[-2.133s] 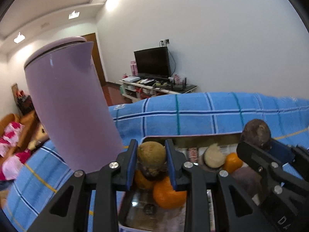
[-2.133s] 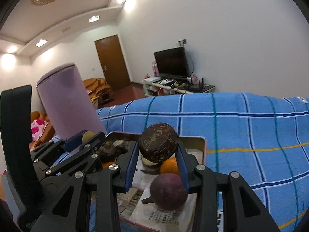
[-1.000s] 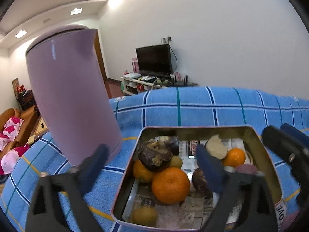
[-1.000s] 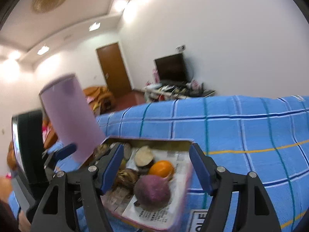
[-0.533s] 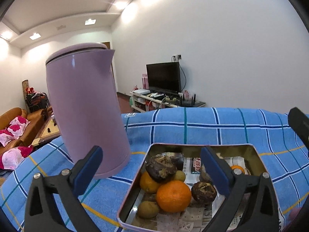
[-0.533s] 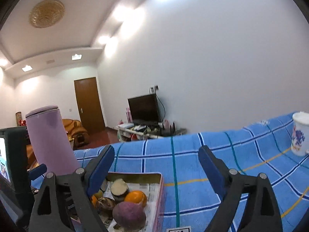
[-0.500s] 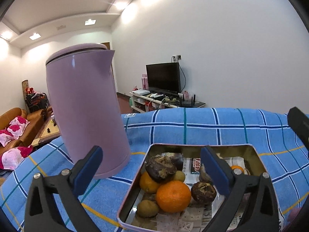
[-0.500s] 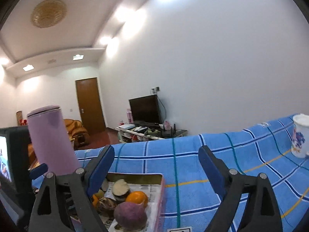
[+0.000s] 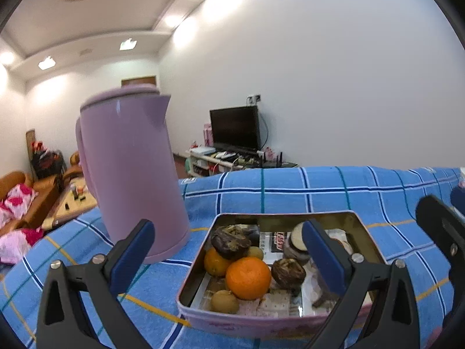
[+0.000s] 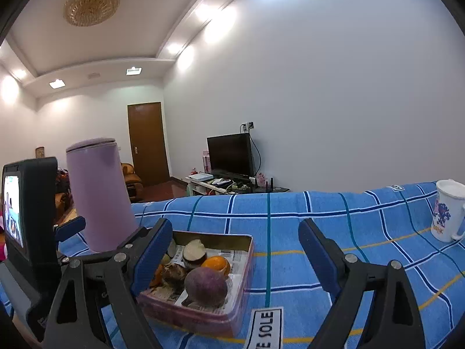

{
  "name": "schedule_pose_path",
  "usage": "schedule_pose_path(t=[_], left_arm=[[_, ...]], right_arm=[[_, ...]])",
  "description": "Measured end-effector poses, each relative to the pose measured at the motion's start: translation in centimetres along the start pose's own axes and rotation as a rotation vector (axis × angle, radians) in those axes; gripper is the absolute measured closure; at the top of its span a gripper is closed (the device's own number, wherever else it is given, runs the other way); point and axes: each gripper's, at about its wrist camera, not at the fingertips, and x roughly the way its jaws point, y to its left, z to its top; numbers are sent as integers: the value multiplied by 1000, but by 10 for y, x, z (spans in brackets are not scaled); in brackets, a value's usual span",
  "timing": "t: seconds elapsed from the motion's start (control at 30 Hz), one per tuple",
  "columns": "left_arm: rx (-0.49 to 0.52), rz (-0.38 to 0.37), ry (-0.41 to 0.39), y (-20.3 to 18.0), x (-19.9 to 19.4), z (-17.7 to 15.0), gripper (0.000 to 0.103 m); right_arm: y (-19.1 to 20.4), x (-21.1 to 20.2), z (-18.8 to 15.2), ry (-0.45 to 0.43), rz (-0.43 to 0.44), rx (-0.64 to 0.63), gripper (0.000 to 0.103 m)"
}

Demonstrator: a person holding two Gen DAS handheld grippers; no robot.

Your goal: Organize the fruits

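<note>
The tin sits on the blue checked cloth, lined with printed paper and full of fruit. In the left wrist view an orange lies near the tin's front, with a second orange at its 10 o'clock and a small brown kiwi at its 7 o'clock against the front wall. A dark wrinkled fruit rests on top of the second orange; another dark one touches the big orange at 3 o'clock. In the right wrist view a purple round fruit lies at the tin's near edge, with a cut pale-fleshed piece at its 12 o'clock.

The left gripper hangs over the tin with its jaws spread wide, nothing between the pads. The right gripper is likewise released and empty; its jaws have just been opening, and the tin's right wall lies between its fingers.

A lilac kettle stands just beside the tin at 10 o'clock. A white mug stands well apart at 3 o'clock in the right view. A TV is far behind.
</note>
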Motion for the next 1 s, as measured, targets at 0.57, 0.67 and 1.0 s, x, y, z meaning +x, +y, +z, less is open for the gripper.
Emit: schedule_pose_path(t=[0.57,0.67,1.0], left_arm=[[60,58,-55,8,-41,-9,0],[58,64,-60,8,-42,-9,0],[49,65,-64,8,-45,-9,0]], right_arm=[[8,-36,-3,-88,-12,-68,13],[8,-34,-3,-80,-12,-68,13],[8,-36,-3,-76,-15,-64,13]])
